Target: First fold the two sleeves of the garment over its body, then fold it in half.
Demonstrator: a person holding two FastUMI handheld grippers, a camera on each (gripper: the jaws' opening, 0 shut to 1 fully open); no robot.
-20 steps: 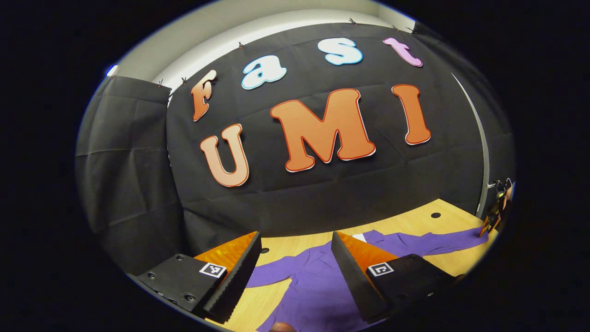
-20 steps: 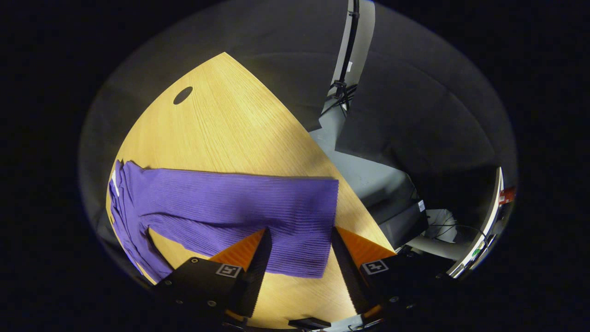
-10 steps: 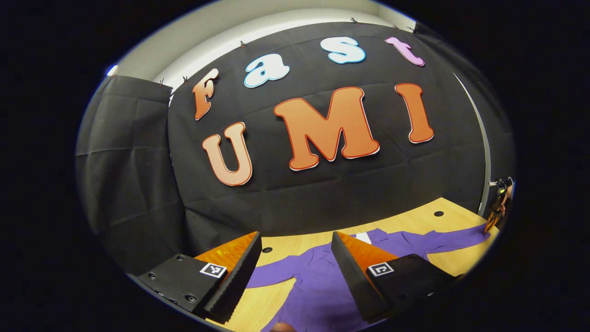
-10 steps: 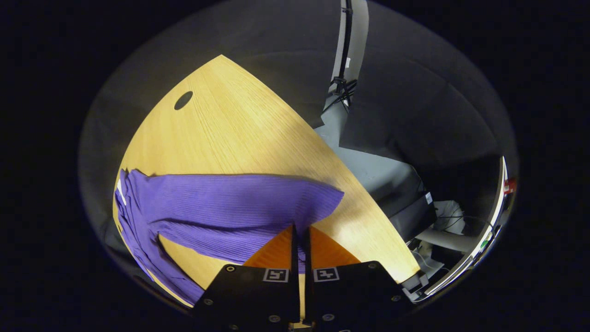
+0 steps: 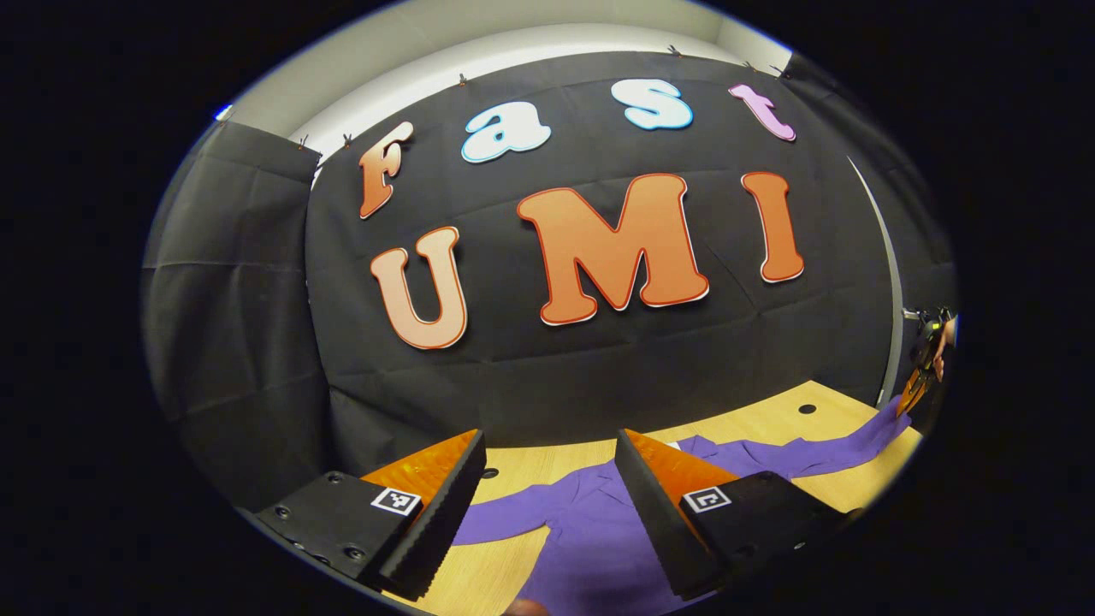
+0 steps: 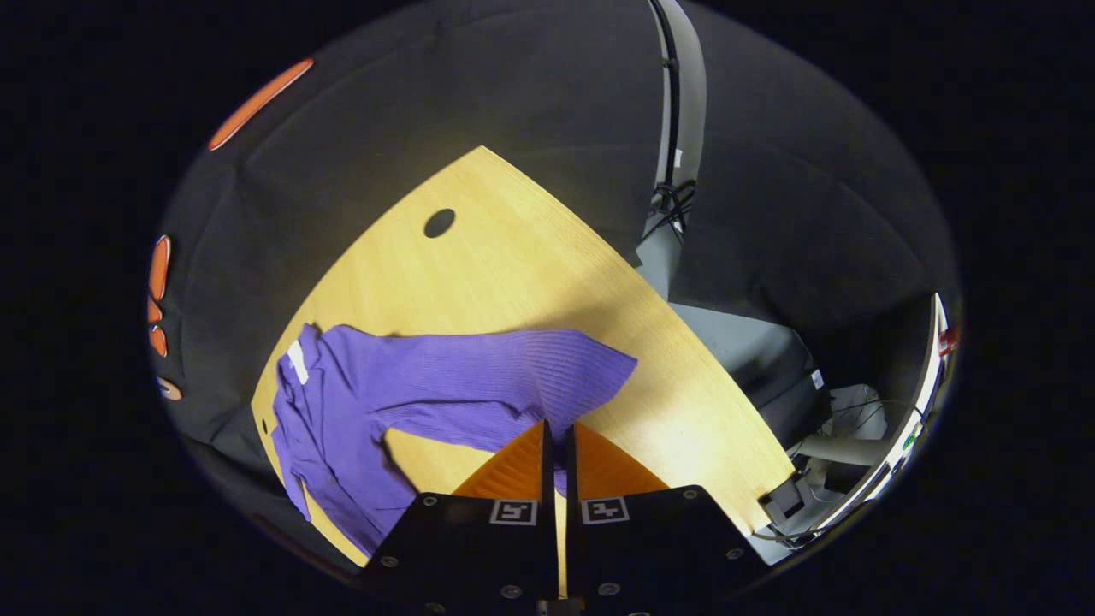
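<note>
A purple ribbed garment (image 6: 342,419) lies spread on the wooden table (image 6: 513,265), a white tag at its collar. One long sleeve (image 6: 513,372) runs toward the table's edge. My right gripper (image 6: 558,428) is shut on that sleeve near its cuff and holds it a little above the wood. In the left gripper view the garment's body (image 5: 582,530) lies under my left gripper (image 5: 543,492), which is open and hovers over it. The right gripper (image 5: 917,385) and a hand show far off at that view's right edge, holding the sleeve's end (image 5: 873,428).
The table has a round cable hole (image 6: 439,222) beyond the sleeve and another (image 5: 489,472) near the collar. Black cloth walls stand behind the table. Past the table's right edge are a pole with cables (image 6: 671,197) and grey boxes on the floor.
My right gripper went from open around the sleeve to shut on it, then lifted it and drew back. The left gripper stayed open over the body.
</note>
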